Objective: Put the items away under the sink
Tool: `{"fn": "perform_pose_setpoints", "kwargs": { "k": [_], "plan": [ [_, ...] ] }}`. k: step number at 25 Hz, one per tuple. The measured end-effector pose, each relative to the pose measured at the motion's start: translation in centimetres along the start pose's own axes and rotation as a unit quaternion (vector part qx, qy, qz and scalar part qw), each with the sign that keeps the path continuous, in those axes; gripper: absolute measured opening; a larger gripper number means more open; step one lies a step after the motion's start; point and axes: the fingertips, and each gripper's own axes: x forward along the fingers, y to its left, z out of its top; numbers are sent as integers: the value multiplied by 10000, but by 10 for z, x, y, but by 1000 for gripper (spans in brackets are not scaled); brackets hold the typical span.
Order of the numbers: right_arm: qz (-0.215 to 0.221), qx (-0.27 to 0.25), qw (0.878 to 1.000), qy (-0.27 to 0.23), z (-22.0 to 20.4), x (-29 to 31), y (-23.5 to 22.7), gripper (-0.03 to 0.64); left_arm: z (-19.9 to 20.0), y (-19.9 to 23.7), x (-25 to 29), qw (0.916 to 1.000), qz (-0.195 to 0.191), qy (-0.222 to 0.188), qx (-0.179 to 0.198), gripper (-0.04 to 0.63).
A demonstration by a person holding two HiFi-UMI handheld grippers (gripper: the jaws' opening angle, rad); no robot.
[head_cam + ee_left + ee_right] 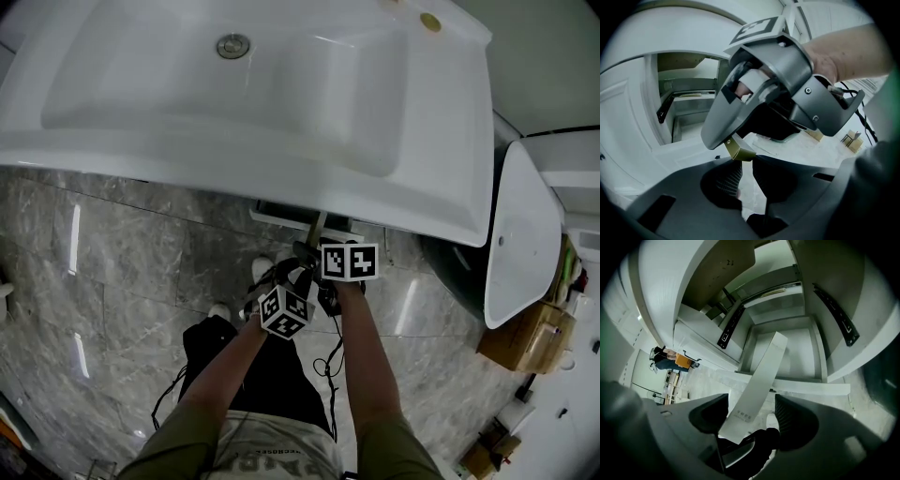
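The task is partway through. The drawer (811, 389) under the sink (234, 159) stands pulled out, straight ahead of the right gripper (751, 399). The long white box (761, 380) reaches from between that gripper's jaws forward into the drawer, and its far end is already over the drawer floor. The right jaws are spread. The box leans toward the left-hand pad and a clear gap shows at the right-hand one, so the box looks let go or nearly so, not clamped.

The left gripper (746, 161) has its jaws drawn almost together, with only a slit of floor showing between the pads and nothing in it. Just past their tips an olive-looking corner (739, 151) pokes out beneath the right gripper (possibly the box's near end in shadow). Whether the tips nip it cannot be told.

What is left, as I judge it: lay the box flat inside, back both grippers out and push the drawer shut. No other item shows in the drawer.
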Motion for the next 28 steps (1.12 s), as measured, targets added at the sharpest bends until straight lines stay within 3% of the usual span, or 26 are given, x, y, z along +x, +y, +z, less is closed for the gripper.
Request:
{"fn": "perform_pose_setpoints", "kwargs": {
  "k": [5, 8, 10, 14, 22, 28],
  "plan": [
    [168, 95, 9998, -60, -2, -9, 3, 301, 4, 4, 2, 10000, 7, -13, -20, 66],
    [-81, 52, 9999, -99, -1, -8, -5, 295, 4, 5, 4, 10000, 0, 17, -3, 66],
    [-197, 120, 9994, -260, 4, -8, -9, 214, 4, 6, 6, 10000, 7, 19, -8, 66],
    [-162, 182, 9983, -522, 12, -9, -10, 212, 3, 11, 5, 9999, 59, -3, -94, 66],
    [-362, -103, 9944, -985, 26, -21, -5, 178, 16, 51, -25, 9951, 473, -405, -766, 67],
    [-483, -126, 9885, -1428, 22, -42, 0, 179, 43, 82, -72, 9891, 861, -733, -941, 69]
  ]
}}
